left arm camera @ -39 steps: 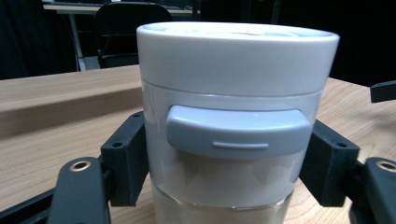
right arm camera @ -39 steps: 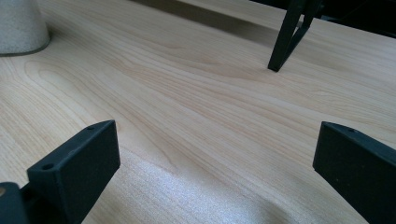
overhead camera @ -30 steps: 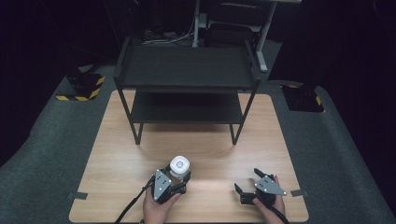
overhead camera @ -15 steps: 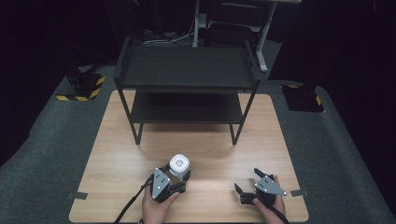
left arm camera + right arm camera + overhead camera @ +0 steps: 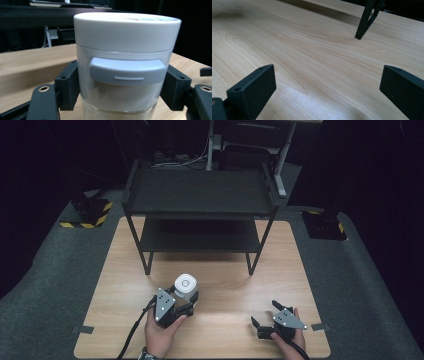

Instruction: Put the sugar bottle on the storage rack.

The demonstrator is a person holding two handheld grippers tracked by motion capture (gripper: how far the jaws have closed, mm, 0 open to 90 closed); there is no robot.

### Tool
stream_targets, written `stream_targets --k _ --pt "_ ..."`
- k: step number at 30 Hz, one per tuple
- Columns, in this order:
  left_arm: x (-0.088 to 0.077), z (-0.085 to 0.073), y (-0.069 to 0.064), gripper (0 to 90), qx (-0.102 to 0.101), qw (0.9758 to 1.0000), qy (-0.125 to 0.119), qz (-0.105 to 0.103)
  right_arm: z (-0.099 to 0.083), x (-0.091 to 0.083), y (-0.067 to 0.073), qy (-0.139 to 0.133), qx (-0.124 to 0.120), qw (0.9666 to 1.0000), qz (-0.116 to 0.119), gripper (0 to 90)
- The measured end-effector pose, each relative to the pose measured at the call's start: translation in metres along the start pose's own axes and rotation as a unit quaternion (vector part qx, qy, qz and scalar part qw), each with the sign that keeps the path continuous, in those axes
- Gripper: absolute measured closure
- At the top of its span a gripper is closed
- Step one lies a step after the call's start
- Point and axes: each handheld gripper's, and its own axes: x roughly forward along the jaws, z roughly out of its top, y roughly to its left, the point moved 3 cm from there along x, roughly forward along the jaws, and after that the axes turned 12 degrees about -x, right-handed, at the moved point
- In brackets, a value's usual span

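A clear jar with a white lid (image 5: 185, 286) sits upright between the jaws of my left gripper (image 5: 186, 296), near the table's front left. In the left gripper view the jar (image 5: 125, 67) stands close up, its grey lid tab facing the camera, and both black pads (image 5: 68, 85) press on its sides. My left gripper (image 5: 122, 90) is shut on it. At the front right my right gripper (image 5: 266, 315) rests low over the wood with its jaws wide apart. In the right gripper view the right gripper (image 5: 327, 85) has only bare table between its fingers (image 5: 253, 85).
A black two-tier metal shelf (image 5: 200, 195) stands across the back half of the wooden table (image 5: 225, 285); one of its legs (image 5: 364, 20) shows ahead of the right gripper. Grey carpet surrounds the table. A cable (image 5: 132, 335) trails from the left gripper.
My left gripper has lifted with the jar and shifted slightly toward the shelf. The right gripper has stayed where it was.
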Motion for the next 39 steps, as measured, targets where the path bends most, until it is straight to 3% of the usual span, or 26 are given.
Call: stream_targets --k 16,22,29,39 --pt "0.013 0.062 -0.009 28.8 0.01 0.9998 -0.007 0.017 -0.001 0.0 0.0 -0.002 0.0 1.0 -0.001 0.5" --pt "0.02 0.079 -0.008 28.9 0.0 0.9998 -0.012 0.017 -0.001 0.0 0.0 -0.003 0.0 1.0 -0.001 0.5" --pt "0.027 0.097 -0.01 28.8 0.002 0.9995 -0.023 0.02 -0.001 0.0 0.0 -0.004 0.001 1.0 -0.001 0.5" --pt "0.04 0.114 -0.007 28.8 0.003 0.999 -0.032 0.032 -0.002 -0.001 0.0 -0.005 0.001 1.0 -0.001 0.5"
